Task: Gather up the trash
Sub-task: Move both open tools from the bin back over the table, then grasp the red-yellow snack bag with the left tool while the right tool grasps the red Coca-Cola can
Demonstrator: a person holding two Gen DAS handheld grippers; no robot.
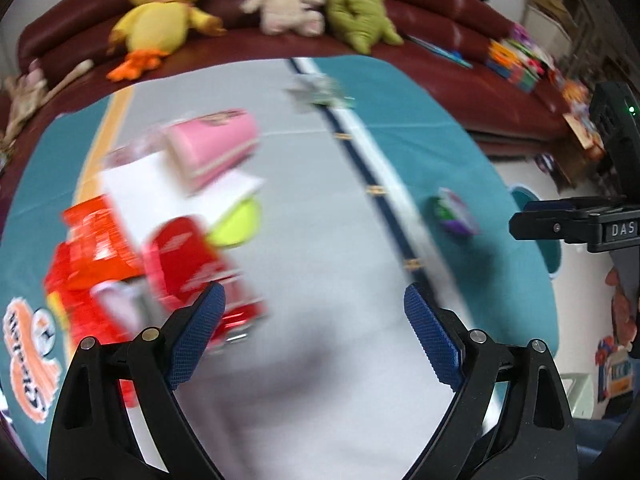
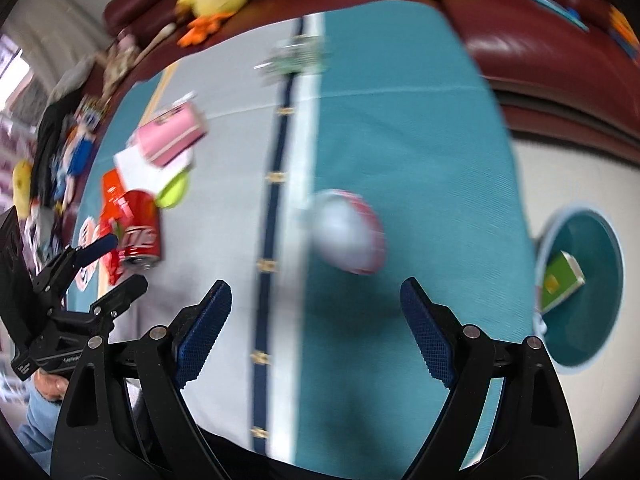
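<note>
My left gripper [image 1: 314, 330] is open and empty above the grey and teal cloth [image 1: 320, 208]. A red soda can [image 1: 196, 268] lies on its side just left of its left finger. Behind the can lie an orange wrapper [image 1: 92, 248], white paper [image 1: 160, 196], a pink carton [image 1: 216, 144] and a yellow-green piece [image 1: 240, 226]. A small purple wrapper [image 1: 456, 212] lies to the right. My right gripper [image 2: 316, 316] is open and empty, with a blurred white and pink cup [image 2: 348, 232] ahead between its fingers. A teal bin [image 2: 580, 280] on the floor holds a green box [image 2: 560, 280].
A crumpled silver-green wrapper [image 1: 320, 92] lies at the cloth's far edge. A dark red sofa [image 1: 440, 40] behind carries a yellow duck plush [image 1: 164, 12], a beige plush [image 1: 284, 0] and a green plush [image 1: 356, 4]. Toys crowd the sofa's right end.
</note>
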